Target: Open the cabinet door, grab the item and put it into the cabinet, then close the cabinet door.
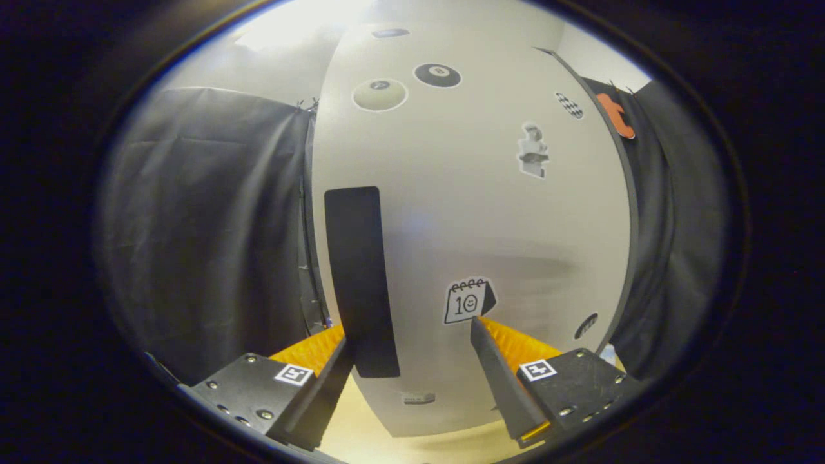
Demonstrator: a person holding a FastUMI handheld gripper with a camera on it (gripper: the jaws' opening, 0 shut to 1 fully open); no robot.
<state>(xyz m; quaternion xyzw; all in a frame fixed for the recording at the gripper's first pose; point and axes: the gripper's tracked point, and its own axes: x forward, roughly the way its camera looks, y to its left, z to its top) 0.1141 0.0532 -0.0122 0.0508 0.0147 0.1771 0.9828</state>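
The cabinet door (477, 212) stands shut, flush across the front of the cabinet, its white face dotted with stickers (billiard balls up top, a little calendar low down). The gripper (412, 335) is held close against it with its fingers spread wide and pinching nothing. A tall dark handle (359, 280) runs down the door near its left edge, just by the left finger (322, 361), likely because that is the grip for swinging the door. The item to be stored cannot be made out here. A closed door fits either end of the job: about to be opened, or already closed on the item.
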